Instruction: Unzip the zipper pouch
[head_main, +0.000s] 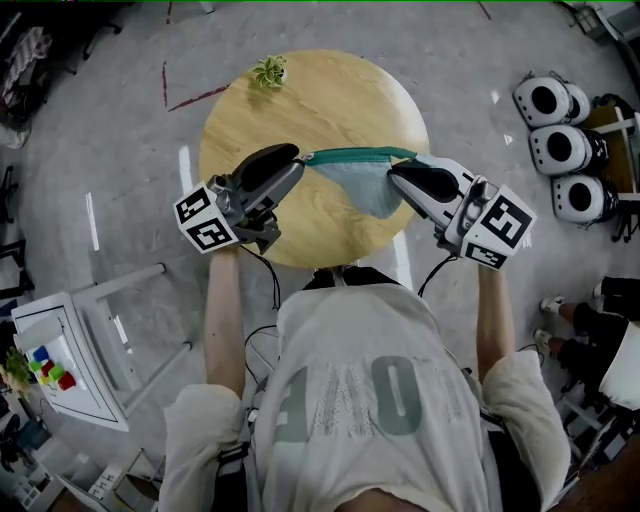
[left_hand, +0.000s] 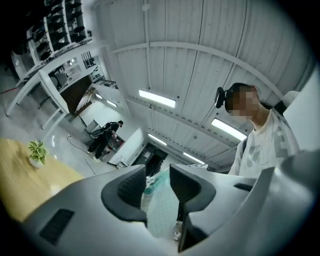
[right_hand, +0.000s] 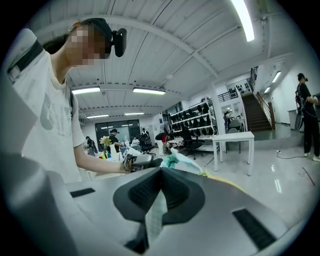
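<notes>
A pale mesh zipper pouch (head_main: 365, 180) with a teal zipper band hangs in the air over the round wooden table (head_main: 330, 100), stretched between both grippers. My left gripper (head_main: 298, 160) holds its left end; in the left gripper view the mesh (left_hand: 160, 200) fills the narrow gap between the jaws of the left gripper (left_hand: 157, 182). My right gripper (head_main: 393, 172) is shut on the right end. In the right gripper view a strip of mesh (right_hand: 156, 215) is pinched at the right gripper (right_hand: 161, 172), and the rest of the pouch (right_hand: 177, 161) bunches beyond. I cannot make out the zipper pull.
A small potted plant (head_main: 269, 70) stands at the table's far edge. A white stand with coloured blocks (head_main: 50, 365) sits on the floor at lower left. Three white round devices (head_main: 560, 150) lie at right. A white desk (right_hand: 232, 140) and people stand farther off.
</notes>
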